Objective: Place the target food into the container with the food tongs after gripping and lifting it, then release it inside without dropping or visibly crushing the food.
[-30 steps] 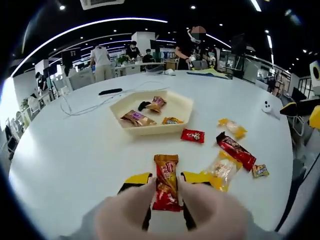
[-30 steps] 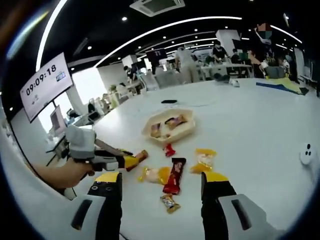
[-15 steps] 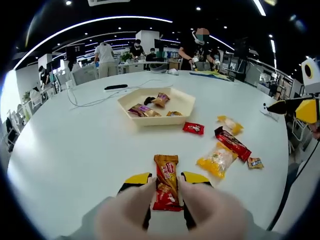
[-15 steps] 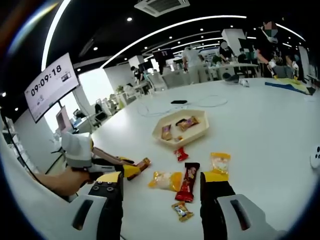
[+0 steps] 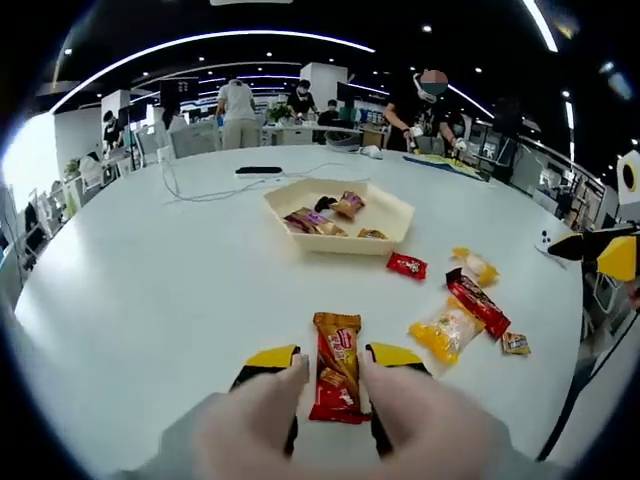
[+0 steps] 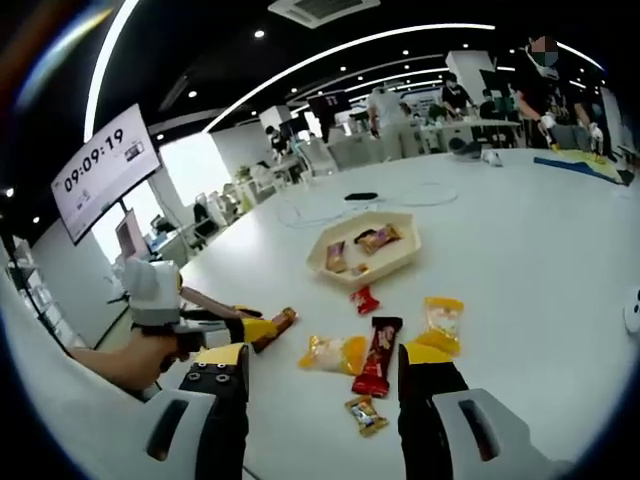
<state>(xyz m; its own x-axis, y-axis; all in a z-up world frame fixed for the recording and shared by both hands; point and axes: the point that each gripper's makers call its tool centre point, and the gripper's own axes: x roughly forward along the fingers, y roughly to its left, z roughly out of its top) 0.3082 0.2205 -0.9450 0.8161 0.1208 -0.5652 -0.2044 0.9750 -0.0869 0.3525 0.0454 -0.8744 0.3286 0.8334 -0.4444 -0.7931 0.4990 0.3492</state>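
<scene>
Only rightward, a wall clock (image 6: 96, 172)

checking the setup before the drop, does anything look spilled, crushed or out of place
Nothing looks damaged. The left gripper holds an orange snack bar between its jaws, wrapper uncrushed. The hexagonal tray sits flat with a few snacks in it. Loose packets, such as the red bar and yellow bag, lie scattered beside it, apparently awaiting pickup.

My right gripper (image 6: 325, 372) hangs with jaws apart over the white table (image 6: 520, 250); loose snack packets (image 6: 380, 355) lie mid-table, the cream tray (image 6: 385, 262) beyond, left gripper (image 6: 245, 330) clamping a snack bar (image 6: 280, 322).
</scene>
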